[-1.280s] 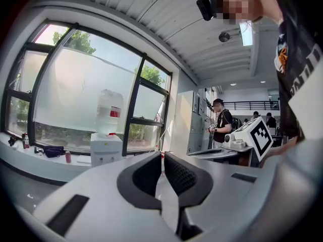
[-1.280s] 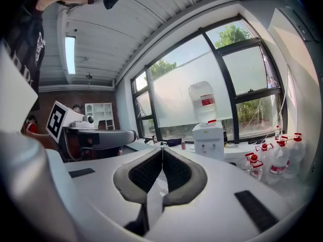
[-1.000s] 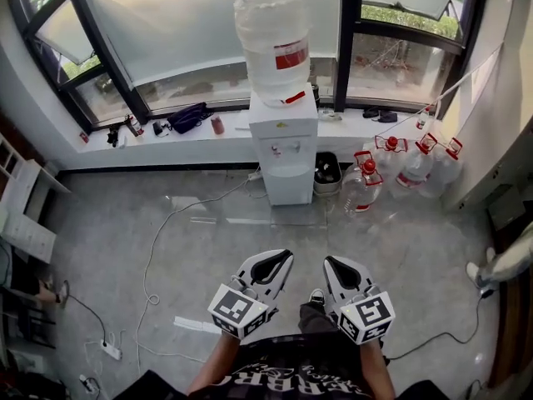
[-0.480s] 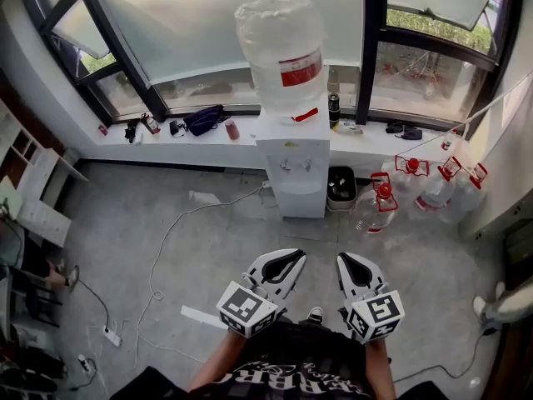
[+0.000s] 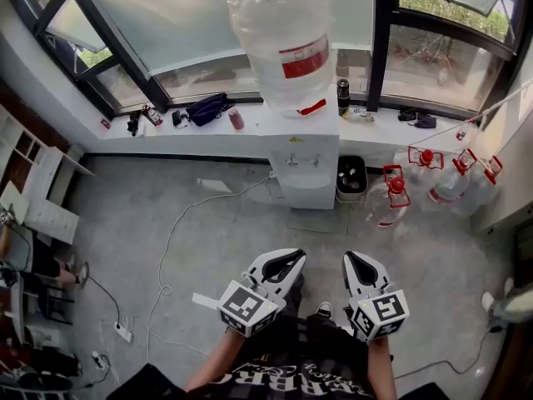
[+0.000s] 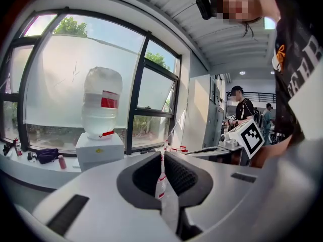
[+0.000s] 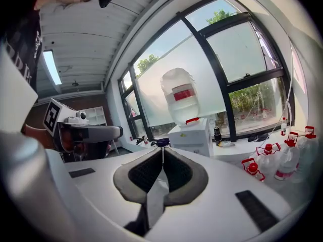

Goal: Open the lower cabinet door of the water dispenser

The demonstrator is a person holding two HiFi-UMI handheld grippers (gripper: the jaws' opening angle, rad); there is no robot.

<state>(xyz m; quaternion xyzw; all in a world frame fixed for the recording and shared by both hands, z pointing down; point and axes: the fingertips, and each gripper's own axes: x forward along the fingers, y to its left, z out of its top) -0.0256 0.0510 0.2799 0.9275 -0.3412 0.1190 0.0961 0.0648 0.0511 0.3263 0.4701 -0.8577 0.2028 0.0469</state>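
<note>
The white water dispenser (image 5: pixel 306 163) stands against the window sill with a big clear bottle (image 5: pixel 279 36) on top. From the head view its lower front (image 5: pixel 308 195) is strongly foreshortened, and no door handle can be made out. My left gripper (image 5: pixel 295 255) and right gripper (image 5: pixel 351 259) hang side by side over the grey floor, well short of the dispenser, both shut and empty. In the left gripper view the dispenser (image 6: pixel 99 153) is left of the shut left gripper (image 6: pixel 162 154). In the right gripper view the dispenser (image 7: pixel 191 134) is just right of the right gripper (image 7: pixel 162 149).
Several empty bottles with red caps (image 5: pixel 391 197) stand right of the dispenser, with a black bin (image 5: pixel 351 176) between. A white cable (image 5: pixel 166 248) runs across the floor to a power strip (image 5: pixel 123 332). Small items lie on the sill (image 5: pixel 208 107). A white shelf (image 5: pixel 42 202) stands at the left.
Both grippers and the camera have moved forward toward the dispenser, which now looms larger and higher in the head view. Both jaws stay shut.
</note>
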